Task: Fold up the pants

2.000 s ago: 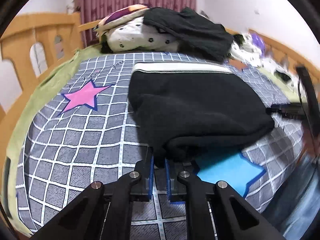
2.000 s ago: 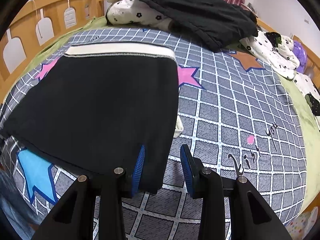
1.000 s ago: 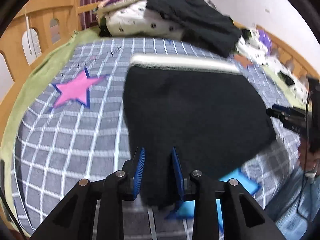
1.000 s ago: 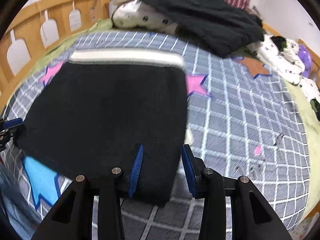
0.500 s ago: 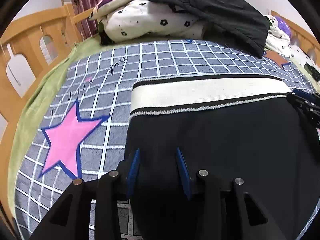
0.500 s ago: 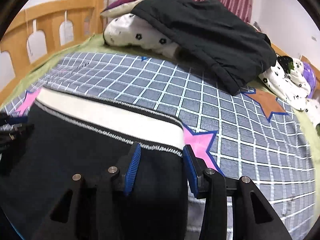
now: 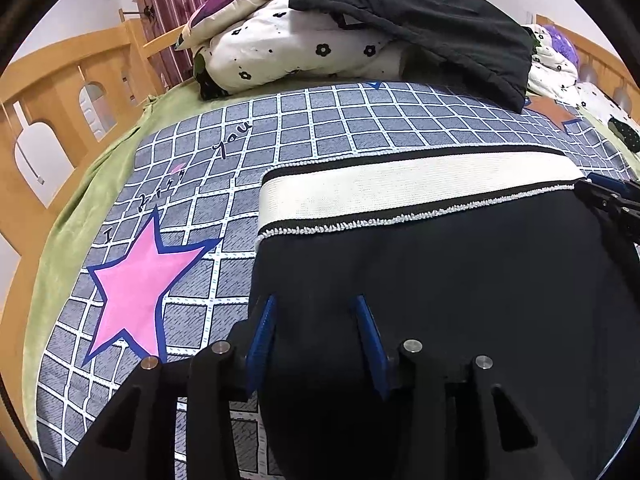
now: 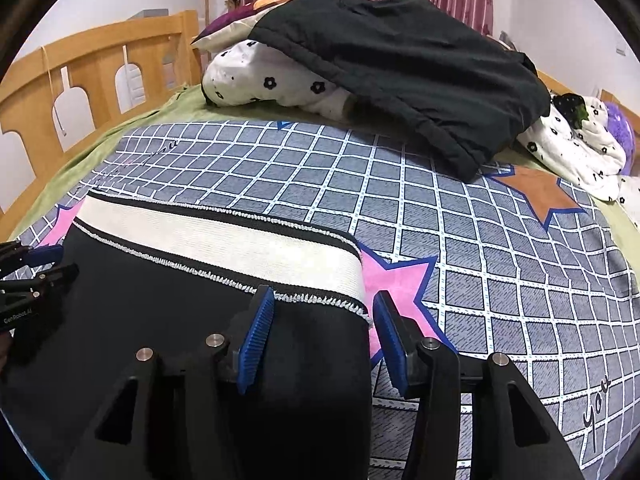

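Two grippers, left gripper [image 7: 316, 316] and right gripper [image 8: 322, 310], have just been opening, released over the folded black pants [image 7: 440, 280] on the bedsheet [image 8: 500, 280] lettered "You" [image 8: 596, 404]. Previously the hem was clamped.

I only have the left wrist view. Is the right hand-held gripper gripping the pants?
Observer: No. The right hand-held gripper has just been opening. The right edge of the pants lies between its jaws, and the pads are not pressing the fabric.
Operator: What is under its outer finger?
Observer: A pink star printed on the bedspread, right beside the corner of the white waistband.
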Demonstrator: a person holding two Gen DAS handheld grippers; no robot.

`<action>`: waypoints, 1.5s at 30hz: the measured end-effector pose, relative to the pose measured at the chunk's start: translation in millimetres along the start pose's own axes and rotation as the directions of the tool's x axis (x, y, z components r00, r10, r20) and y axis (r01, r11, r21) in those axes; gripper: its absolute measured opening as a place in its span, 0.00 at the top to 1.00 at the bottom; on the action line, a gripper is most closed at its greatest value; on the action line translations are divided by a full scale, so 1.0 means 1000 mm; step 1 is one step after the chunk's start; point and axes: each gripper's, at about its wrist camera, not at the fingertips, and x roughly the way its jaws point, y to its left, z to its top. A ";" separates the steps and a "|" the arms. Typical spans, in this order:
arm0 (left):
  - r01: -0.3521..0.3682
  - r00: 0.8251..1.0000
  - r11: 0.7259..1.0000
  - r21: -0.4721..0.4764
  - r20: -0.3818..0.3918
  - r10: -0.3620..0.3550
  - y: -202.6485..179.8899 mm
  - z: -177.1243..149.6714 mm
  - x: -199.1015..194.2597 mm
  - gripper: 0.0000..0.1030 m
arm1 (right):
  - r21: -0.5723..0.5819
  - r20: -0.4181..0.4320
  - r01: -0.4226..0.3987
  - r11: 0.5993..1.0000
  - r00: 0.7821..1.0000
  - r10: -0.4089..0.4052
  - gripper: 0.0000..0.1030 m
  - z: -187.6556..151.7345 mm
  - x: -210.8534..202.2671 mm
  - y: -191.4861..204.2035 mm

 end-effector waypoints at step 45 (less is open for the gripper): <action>-0.012 0.998 0.994 -0.113 0.066 0.020 -0.024 -0.130 -0.203 0.30 | 0.070 -0.021 0.108 0.992 0.994 -0.107 0.13 -0.116 -0.212 0.059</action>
